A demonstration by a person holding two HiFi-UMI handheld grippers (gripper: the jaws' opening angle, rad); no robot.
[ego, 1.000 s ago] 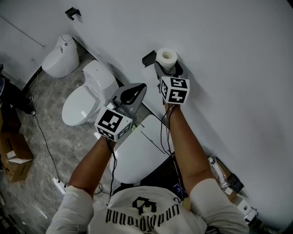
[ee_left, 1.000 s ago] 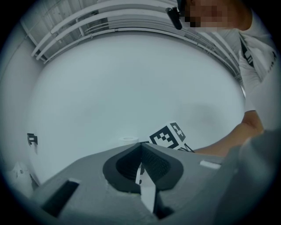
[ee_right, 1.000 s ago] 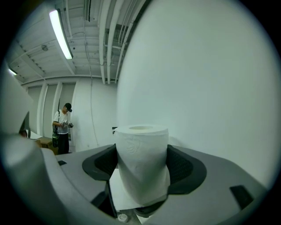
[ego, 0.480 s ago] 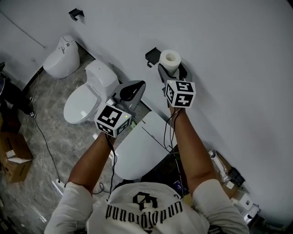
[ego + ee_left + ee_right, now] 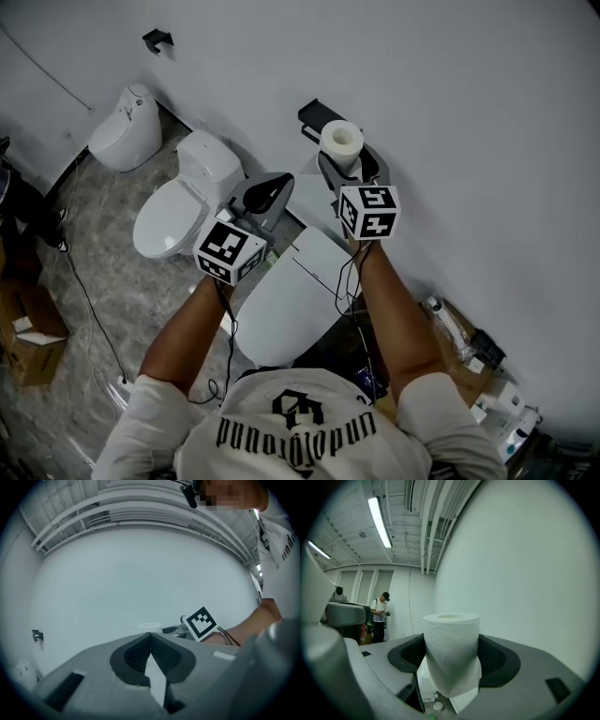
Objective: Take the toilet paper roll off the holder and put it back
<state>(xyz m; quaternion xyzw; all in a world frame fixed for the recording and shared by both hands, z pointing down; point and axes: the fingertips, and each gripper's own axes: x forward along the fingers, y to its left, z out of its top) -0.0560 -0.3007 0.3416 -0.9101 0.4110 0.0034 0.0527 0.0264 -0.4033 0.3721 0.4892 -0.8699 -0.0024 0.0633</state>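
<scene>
The black holder (image 5: 314, 113) on the white wall (image 5: 469, 141) shows only in part. The roll hides its lower edge, and I cannot tell whether the two touch. From the left tongs' own camera only the top rim of the toilet paper roll peeks over the grey body.

The toilet paper roll (image 5: 451, 639) stands upright between the pads of the right tongs (image 5: 349, 162), which are clamped on its sides and pinch the paper in a little. It sits just below and right of the holder, close to the wall.

The left tongs (image 5: 150, 641) are closed with the pads meeting at the tips and nothing between them. They hang lower and to the left, above the lid of the nearest toilet (image 5: 286, 314).

Two more toilets (image 5: 183, 199) stand along the wall, with a second small bracket (image 5: 157, 39) above the far one. Cables trail over the stone floor (image 5: 103, 272) near a cardboard box (image 5: 28, 352). Another person (image 5: 379, 616) stands far down the room.
</scene>
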